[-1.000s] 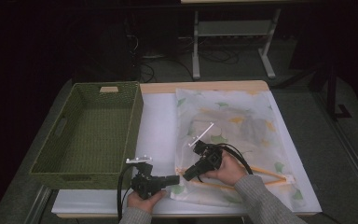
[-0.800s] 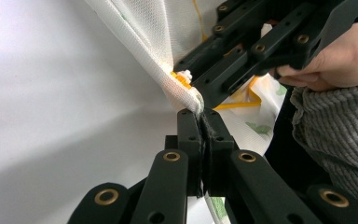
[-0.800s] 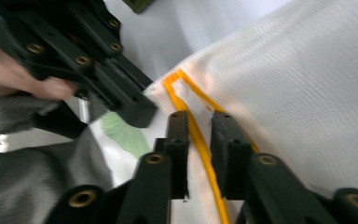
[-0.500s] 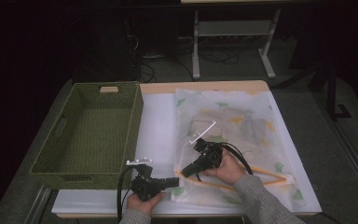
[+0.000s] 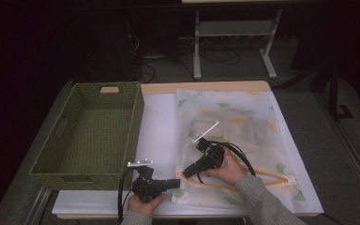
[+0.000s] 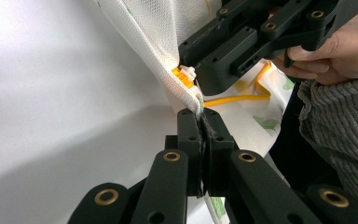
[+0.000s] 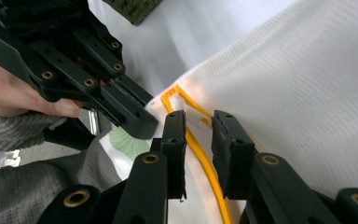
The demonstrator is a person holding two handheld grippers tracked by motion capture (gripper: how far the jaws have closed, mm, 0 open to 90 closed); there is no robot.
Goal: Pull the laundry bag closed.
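Nothing has shifted; white table sheet [image 5: 159,126] beneath; dark room behind.

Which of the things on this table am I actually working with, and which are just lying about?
In use:
- white mesh laundry bag with green leaf print
- its orange zipper
- left gripper, shut on the bag's corner
- right gripper, open around the zipper

Lying about:
- green woven basket
- white table sheet
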